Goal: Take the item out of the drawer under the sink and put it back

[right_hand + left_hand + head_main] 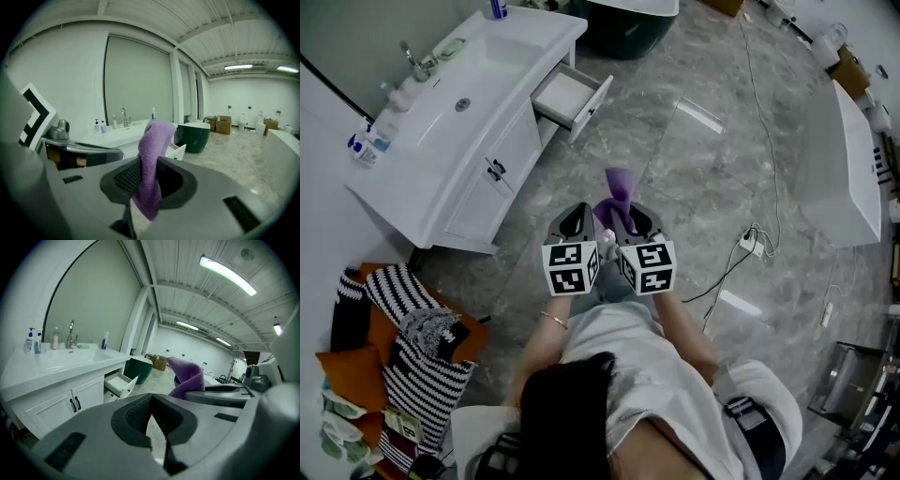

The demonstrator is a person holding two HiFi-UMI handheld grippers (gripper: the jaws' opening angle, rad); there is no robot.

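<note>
A purple cloth (619,190) sticks up from my right gripper (630,217), whose jaws are shut on it; in the right gripper view the cloth (152,140) hangs pinched between the dark pads. My left gripper (578,217) is close beside it, shut with nothing between its jaws (151,401). Both are held above the marble floor, a good step away from the white sink cabinet (459,183). The cabinet's small drawer (570,98) at its far end stands pulled open and looks empty. It also shows as the open drawer (121,384) in the left gripper view.
Bottles (364,145) and a tap (414,64) stand on the sink top. A dark green tub (628,28) sits beyond the drawer. A cable and power strip (752,246) lie on the floor at right, near a white bathtub (853,178). Striped cloths and orange cushions (403,347) are piled at left.
</note>
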